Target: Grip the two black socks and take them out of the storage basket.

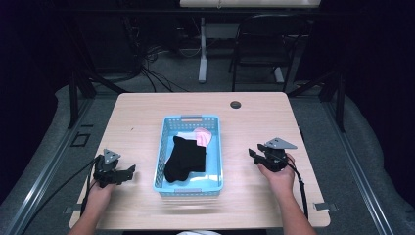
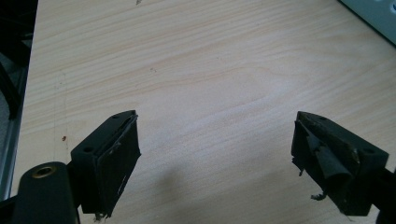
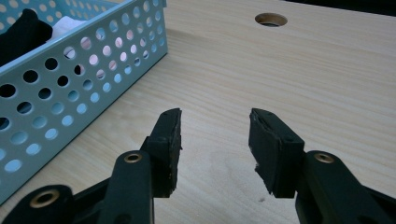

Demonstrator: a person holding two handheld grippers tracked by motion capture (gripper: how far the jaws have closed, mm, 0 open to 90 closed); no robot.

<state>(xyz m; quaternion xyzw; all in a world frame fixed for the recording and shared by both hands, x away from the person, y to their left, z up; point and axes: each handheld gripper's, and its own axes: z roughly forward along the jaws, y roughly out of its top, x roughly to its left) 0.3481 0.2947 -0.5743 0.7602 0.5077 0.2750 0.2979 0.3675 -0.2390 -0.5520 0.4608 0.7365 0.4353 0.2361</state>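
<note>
Dark floor, cables and a chair (image 1: 264, 41) lie beyond the far edge of a pale wooden table (image 1: 137, 122), which has a round cable hole (image 1: 236, 105) near its far right.

At the middle of the table stands a light blue perforated basket (image 1: 161, 159). Inside it a black garment (image 1: 185, 159) lies spread over most of the bottom, and a pink cloth (image 1: 203, 136) sits at the far right, partly on something white. In the right gripper view the basket's holed wall (image 3: 70, 88) stands to the left of the jaws, with black and white cloth showing above its rim.

Left of the basket, the left gripper (image 1: 131, 171) rests low over bare wood, its jaws spread wide with nothing between them; the left gripper view shows empty tabletop between the pads (image 2: 116, 158). Right of the basket, the right gripper (image 1: 253, 155) points toward it, jaws parted more narrowly and also empty, over bare wood (image 3: 215, 154).

Judging from this, the cloth handling is either just finished or not yet begun: every piece of cloth is in the basket, none lies on the table, and neither gripper touches basket or cloth. If the clothes are to come out, all of that is left, starting with a reach over the rim; if they were to go in, the work looks done.
</note>
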